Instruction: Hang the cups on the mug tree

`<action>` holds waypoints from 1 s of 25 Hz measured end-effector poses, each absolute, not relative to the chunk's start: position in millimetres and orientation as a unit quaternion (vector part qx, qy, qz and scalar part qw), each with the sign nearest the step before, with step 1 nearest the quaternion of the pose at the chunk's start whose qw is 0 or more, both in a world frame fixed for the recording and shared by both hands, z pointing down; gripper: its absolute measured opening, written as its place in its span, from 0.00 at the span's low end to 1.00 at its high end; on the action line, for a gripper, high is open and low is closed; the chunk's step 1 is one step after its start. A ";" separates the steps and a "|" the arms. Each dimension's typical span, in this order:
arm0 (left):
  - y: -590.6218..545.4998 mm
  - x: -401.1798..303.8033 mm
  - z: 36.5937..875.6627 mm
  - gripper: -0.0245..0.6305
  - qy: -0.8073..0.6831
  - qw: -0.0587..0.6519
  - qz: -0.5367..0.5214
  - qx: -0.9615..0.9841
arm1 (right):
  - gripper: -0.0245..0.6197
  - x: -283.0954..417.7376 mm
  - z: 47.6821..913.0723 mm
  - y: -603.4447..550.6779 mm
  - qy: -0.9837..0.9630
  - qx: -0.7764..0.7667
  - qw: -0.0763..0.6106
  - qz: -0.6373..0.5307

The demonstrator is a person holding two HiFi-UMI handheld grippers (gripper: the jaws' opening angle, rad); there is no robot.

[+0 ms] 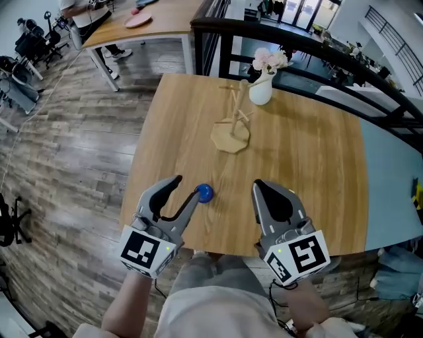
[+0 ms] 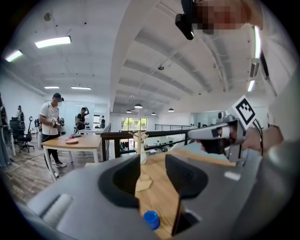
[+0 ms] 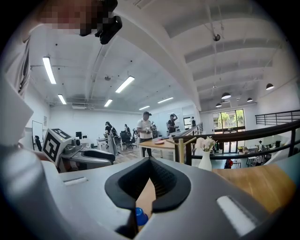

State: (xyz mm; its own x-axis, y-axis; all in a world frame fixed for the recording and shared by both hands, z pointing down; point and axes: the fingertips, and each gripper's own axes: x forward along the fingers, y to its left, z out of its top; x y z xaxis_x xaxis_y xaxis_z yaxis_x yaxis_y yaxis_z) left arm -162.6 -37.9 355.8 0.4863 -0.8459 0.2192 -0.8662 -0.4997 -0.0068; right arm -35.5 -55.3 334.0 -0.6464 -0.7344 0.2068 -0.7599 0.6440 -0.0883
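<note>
Open-plan office surrounds a light wooden table (image 1: pixel 310 171), where a pale wooden mug tree (image 1: pixel 232 125) stands well apart from a small round blue cup (image 1: pixel 205 193) just beside the left gripper (image 1: pixel 188 186), whose jaws stand apart and empty; the right gripper (image 1: pixel 259 186) is closed on nothing. Light, rigid and probably slick, the cup likely wants a gentle pinch across its wall, no handle being discernible

Open-plan office: desks (image 1: pixel 162 18), swivel chairs (image 1: pixel 32 43)

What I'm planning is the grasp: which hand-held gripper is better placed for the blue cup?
Left, probably: the left hand-held gripper is open with the blue cup by its tips; the right hand-held gripper is shut.
</note>
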 end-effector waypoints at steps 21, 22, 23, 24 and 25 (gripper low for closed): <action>-75.3 -154.5 532.5 0.39 -0.462 0.083 0.166 0.867 | 0.04 -46.1 471.0 -95.6 -0.899 0.405 0.117 0.114; -76.6 -153.9 540.4 0.39 -0.460 0.085 0.169 0.867 | 0.04 -46.3 476.8 -97.2 -0.899 0.405 0.119 0.115; -77.5 -153.0 548.3 0.39 -0.458 0.088 0.172 0.867 | 0.04 -46.5 481.9 -98.5 -0.899 0.405 0.121 0.116; -78.1 -152.1 556.0 0.40 -0.456 0.092 0.176 0.868 | 0.04 -47.0 486.3 -99.5 -0.899 0.404 0.122 0.117; -78.7 -151.3 563.6 0.41 -0.453 0.095 0.180 0.868 | 0.04 -47.8 490.6 -100.7 -0.899 0.404 0.123 0.119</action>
